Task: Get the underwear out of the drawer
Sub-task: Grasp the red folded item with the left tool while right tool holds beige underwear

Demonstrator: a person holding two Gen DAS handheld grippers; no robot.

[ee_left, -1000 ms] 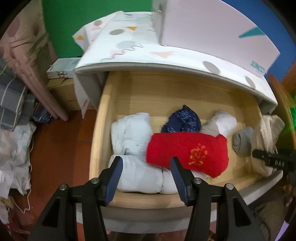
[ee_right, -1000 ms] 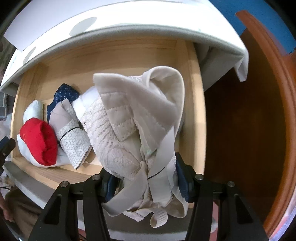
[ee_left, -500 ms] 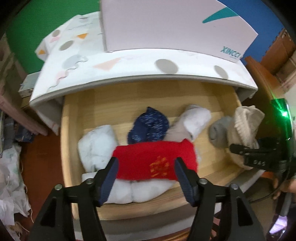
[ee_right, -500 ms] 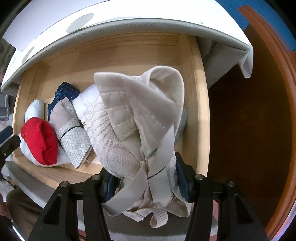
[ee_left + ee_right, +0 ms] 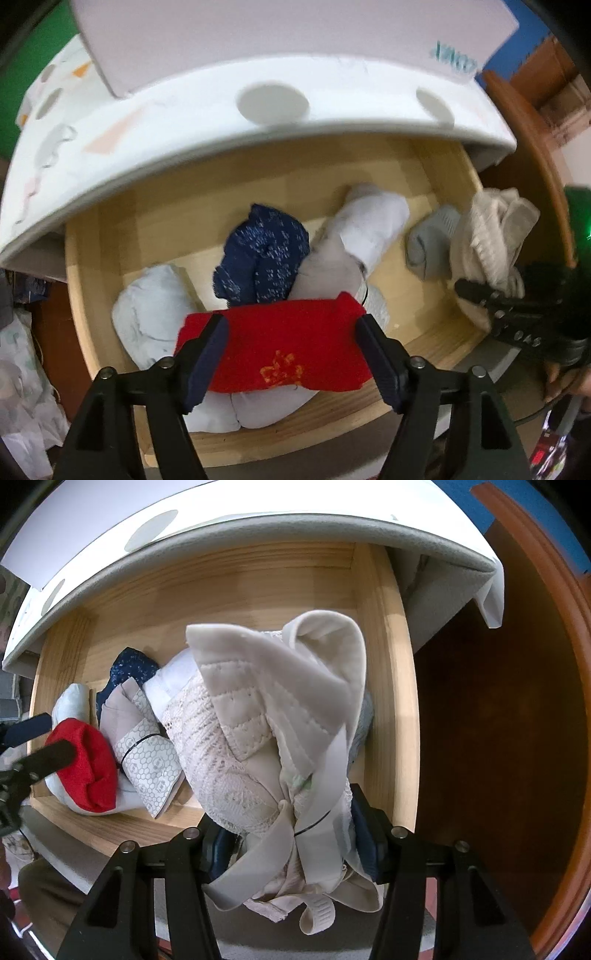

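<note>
While your left gripper (image 5: pixel 291 350) points down into the open wooden drawer (image 5: pixel 432 181), its jaws have just been opening & now stand wide, one finger at each end of the red folded underwear (image 5: pixel 288 332); pads sit at the cloth's edges but I can't tell if they press, so nothing held on that side. Red piece lies at drawer front, on top of pale blue-white rolled garments (image 5: pixel 147 314), w/ a navy speckled roll (image 5: pixel 262 254) just behind it & a white roll (image 5: pixel 373 221) further back-right. Grey sock bundle (image 5: pixel 432 243) sits near the drawer's right wall. Your right gripper (image 5: pixel 291 845) is clamped on a beige lace bra (image 5: pixel 266 716), jaws narrow, cloth bunched between pads w/ straps hanging below; bra hangs over the drawer's right end. Honeycomb-print folded piece (image 5: pixel 147 753) lies beside the red one in right wrist view.
</note>
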